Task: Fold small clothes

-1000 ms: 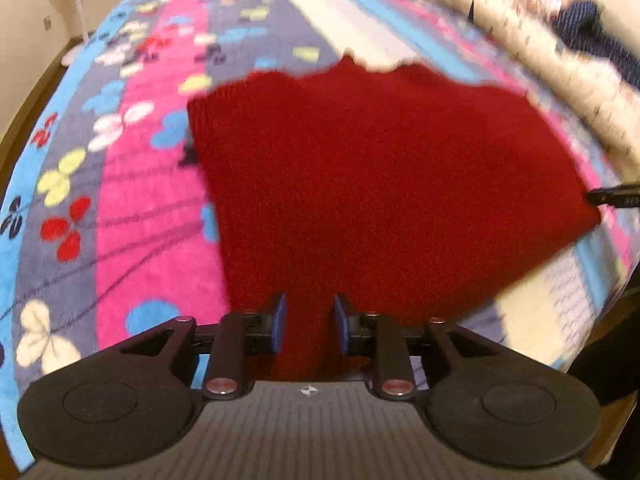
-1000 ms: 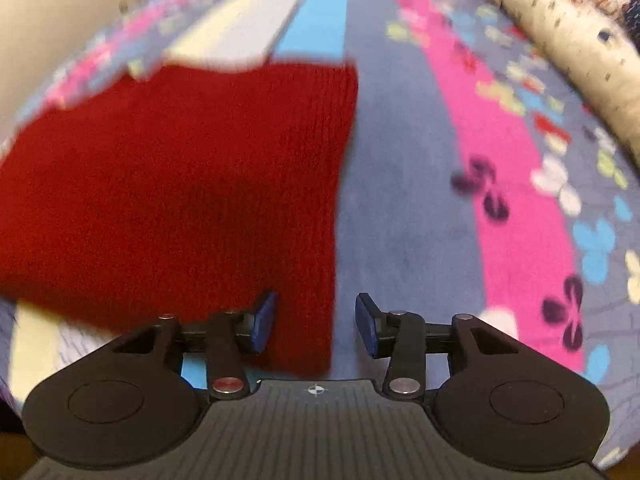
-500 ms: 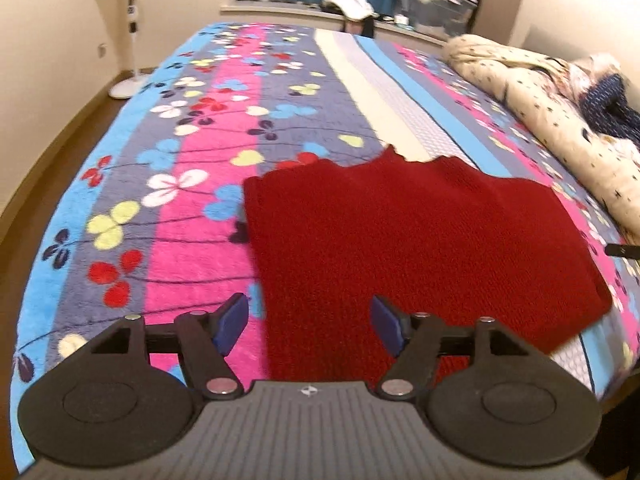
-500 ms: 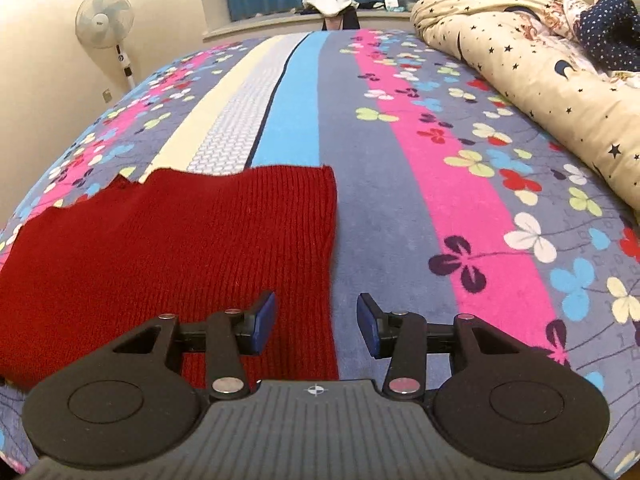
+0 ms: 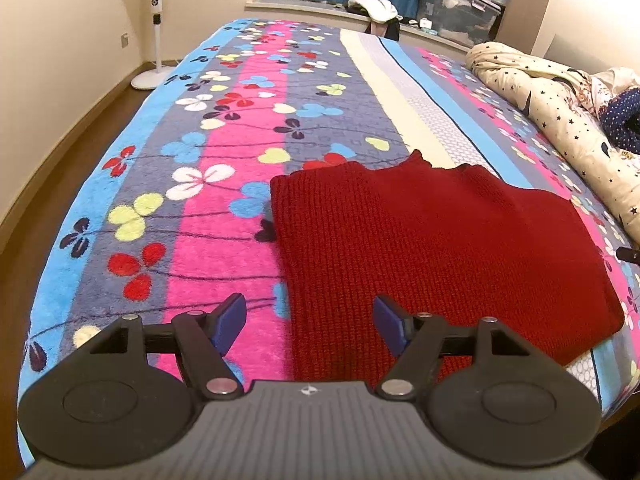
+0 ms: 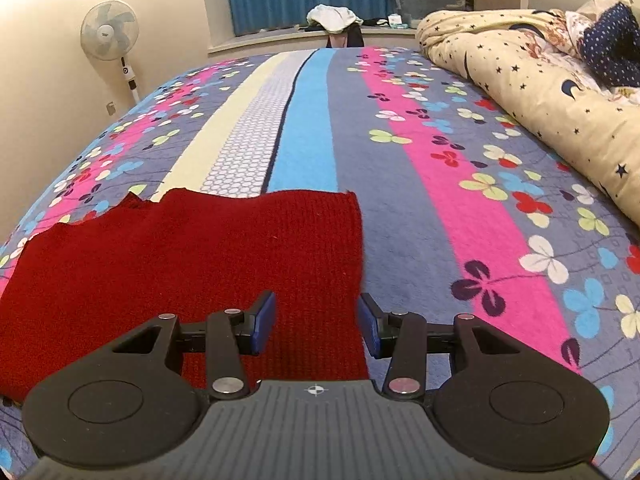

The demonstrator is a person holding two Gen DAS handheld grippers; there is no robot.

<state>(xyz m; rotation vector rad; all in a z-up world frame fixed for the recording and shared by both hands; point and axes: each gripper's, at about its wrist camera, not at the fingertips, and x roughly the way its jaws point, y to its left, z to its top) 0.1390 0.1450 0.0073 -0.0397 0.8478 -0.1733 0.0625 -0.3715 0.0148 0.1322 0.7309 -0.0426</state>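
A dark red knitted garment (image 5: 432,248) lies flat and folded on the flowered bedspread (image 5: 208,184). It also shows in the right wrist view (image 6: 192,256). My left gripper (image 5: 310,322) is open and empty above the garment's near left edge. My right gripper (image 6: 317,322) is open and empty above the garment's near right edge. Neither gripper touches the cloth.
A cream star-patterned duvet (image 6: 540,80) with a navy dotted cloth (image 6: 608,44) is bunched along the bed's right side. A standing fan (image 5: 154,20) stands by the left wall. A windowsill with clothes (image 6: 334,20) and a plastic box (image 5: 460,10) lies beyond the bed.
Both grippers have let go of the red garment, opened wider and drawn back and up. The garment now lies still on the bed.
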